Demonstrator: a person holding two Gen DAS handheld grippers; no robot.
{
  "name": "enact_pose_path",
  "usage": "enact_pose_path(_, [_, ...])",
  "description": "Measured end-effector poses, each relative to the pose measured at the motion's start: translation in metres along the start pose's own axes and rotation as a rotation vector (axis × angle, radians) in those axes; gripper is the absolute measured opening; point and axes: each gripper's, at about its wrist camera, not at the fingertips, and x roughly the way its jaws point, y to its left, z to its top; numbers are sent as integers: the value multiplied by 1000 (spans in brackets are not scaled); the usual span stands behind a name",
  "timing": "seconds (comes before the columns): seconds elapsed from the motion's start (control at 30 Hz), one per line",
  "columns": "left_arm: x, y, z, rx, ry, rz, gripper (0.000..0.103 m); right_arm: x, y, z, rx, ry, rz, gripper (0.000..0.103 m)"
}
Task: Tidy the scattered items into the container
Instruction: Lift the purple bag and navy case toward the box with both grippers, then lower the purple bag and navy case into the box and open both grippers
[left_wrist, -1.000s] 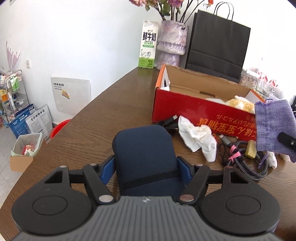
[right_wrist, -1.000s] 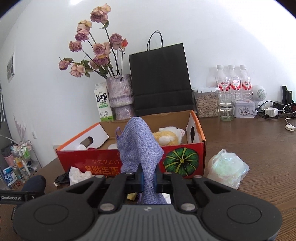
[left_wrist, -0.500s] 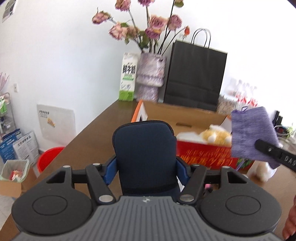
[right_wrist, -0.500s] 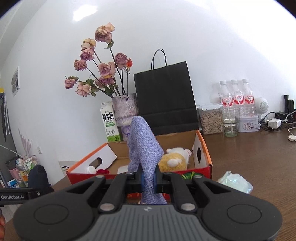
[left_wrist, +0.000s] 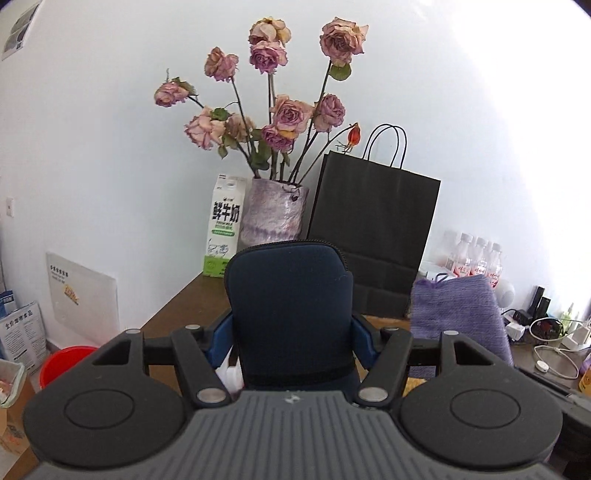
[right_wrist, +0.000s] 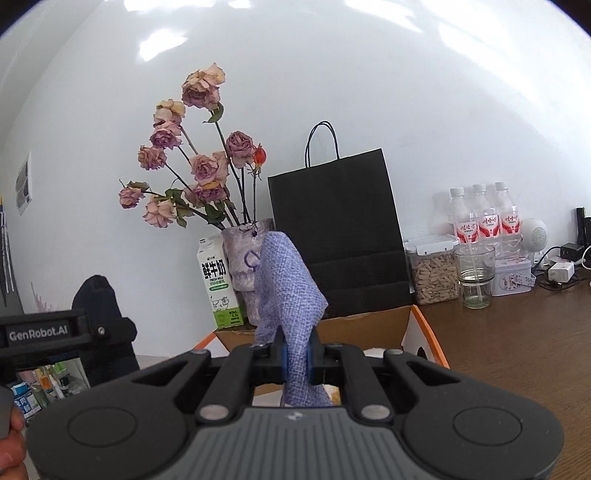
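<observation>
My left gripper (left_wrist: 291, 341) is shut on a dark navy zip pouch (left_wrist: 290, 310) that stands upright between the fingers, held high above the table. My right gripper (right_wrist: 295, 360) is shut on a purple woven pouch (right_wrist: 286, 291), which also shows at the right of the left wrist view (left_wrist: 456, 314). The red and orange cardboard box (right_wrist: 424, 328) lies just below and ahead of the right gripper; only its far wall and right flap show. The left gripper with the navy pouch (right_wrist: 99, 325) shows at the left of the right wrist view.
A vase of dried roses (left_wrist: 275, 218), a milk carton (left_wrist: 223, 229) and a black paper bag (left_wrist: 373, 229) stand at the back of the wooden table (right_wrist: 517, 332). Bottles (right_wrist: 484, 218), a glass (right_wrist: 474, 275), a snack jar (right_wrist: 432, 271) and chargers (right_wrist: 561, 271) stand at the right.
Both grippers have lifted with their pouches. The views have tilted up, so the table items and most of the box have dropped out of sight.
</observation>
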Motion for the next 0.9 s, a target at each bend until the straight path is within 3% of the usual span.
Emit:
enact_pose_path(0.33, [82, -10, -1, 2, 92, 27, 65, 72, 9, 4, -9, 41, -53, 8])
enact_pose_path(0.53, [95, -22, -10, 82, 94, 29, 65, 103, 8, -20, -24, 116, -80, 8])
enact_pose_path(0.73, [102, -23, -18, 92, 84, 28, 69, 100, 8, -22, -45, 105, -96, 9])
enact_pose_path(0.77, [102, -23, -19, 99, 75, 36, 76, 100, 9, -23, -51, 106, -101, 13])
enact_pose_path(0.83, [99, -25, -21, 128, 45, 51, 103, 100, 10, -24, -75, 114, -130, 30])
enact_pose_path(0.9, [93, -26, -23, 152, -8, 77, 103, 100, 12, -26, -106, 124, -171, 92])
